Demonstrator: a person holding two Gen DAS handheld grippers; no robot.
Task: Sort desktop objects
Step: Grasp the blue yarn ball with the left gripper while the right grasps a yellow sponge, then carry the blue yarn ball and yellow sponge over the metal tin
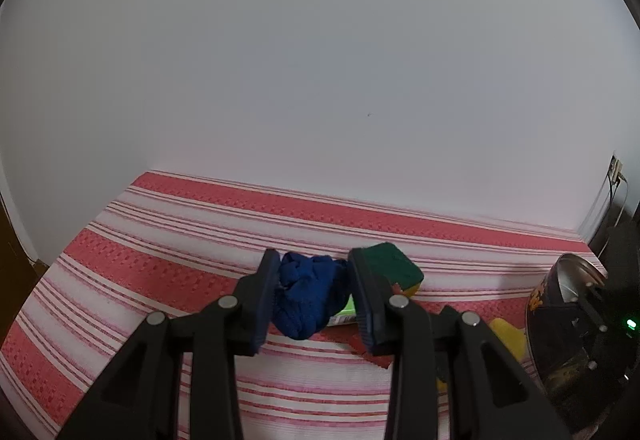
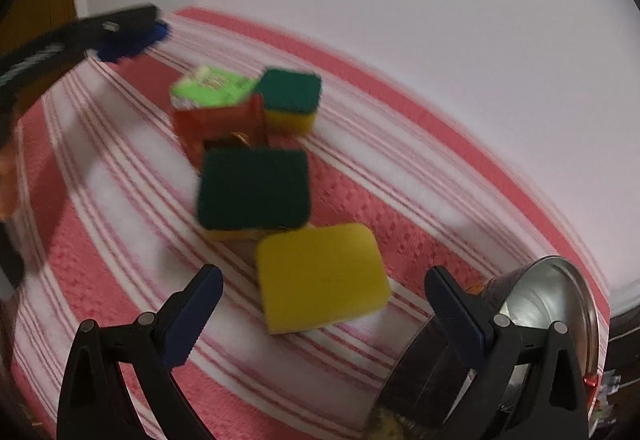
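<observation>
Left gripper [image 1: 314, 294] clenched on blue cloth [image 1: 308, 296], right gripper [image 2: 324, 304] released, metal tin [image 2: 556, 304] interior hidden

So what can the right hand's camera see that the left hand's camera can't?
Only the right wrist view shows the open right gripper and a green-topped sponge in the middle. Only the left wrist view shows a wall socket. Both show the left gripper shut on a blue cloth, the far sponge, the metal tin and the striped tablecloth.
</observation>
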